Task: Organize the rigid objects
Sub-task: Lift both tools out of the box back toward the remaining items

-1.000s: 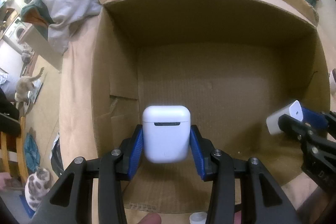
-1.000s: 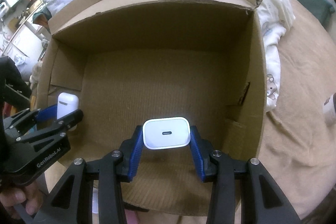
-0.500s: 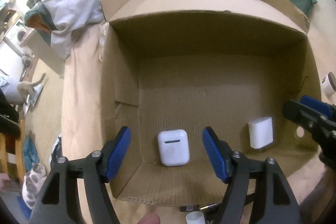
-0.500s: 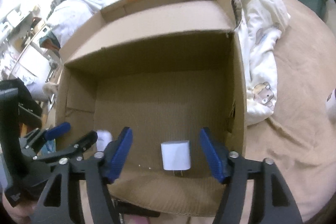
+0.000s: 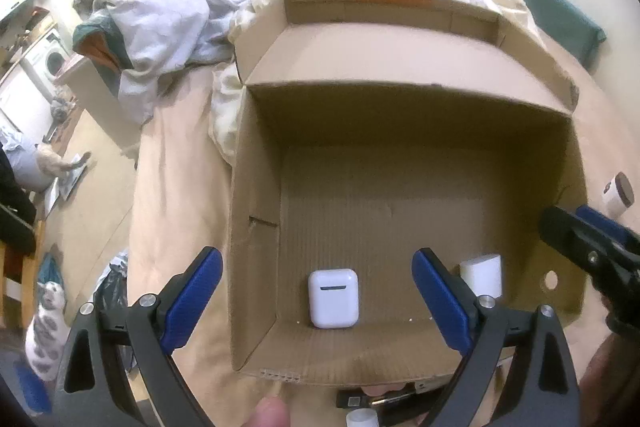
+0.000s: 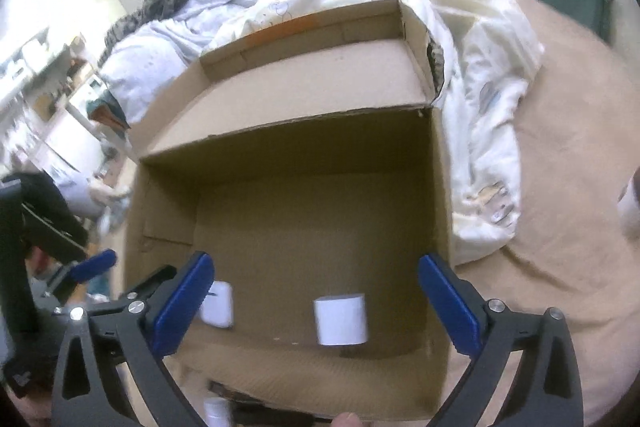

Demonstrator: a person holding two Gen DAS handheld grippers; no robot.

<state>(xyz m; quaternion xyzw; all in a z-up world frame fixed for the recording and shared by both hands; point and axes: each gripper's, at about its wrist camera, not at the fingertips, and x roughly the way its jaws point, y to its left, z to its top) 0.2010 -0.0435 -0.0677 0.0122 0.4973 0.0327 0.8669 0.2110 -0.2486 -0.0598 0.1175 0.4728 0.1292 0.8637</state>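
Left wrist: left gripper jaws just opening, wide apart, earbud case lying free between, on cardboard box floor. Right gripper likewise spread, jaws just opening, charger loose between.

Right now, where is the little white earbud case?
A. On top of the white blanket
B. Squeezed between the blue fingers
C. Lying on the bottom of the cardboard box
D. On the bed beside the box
C. The earbud case lies on the floor of the cardboard box near the white charger, and the left gripper stands wide open above it, touching nothing.
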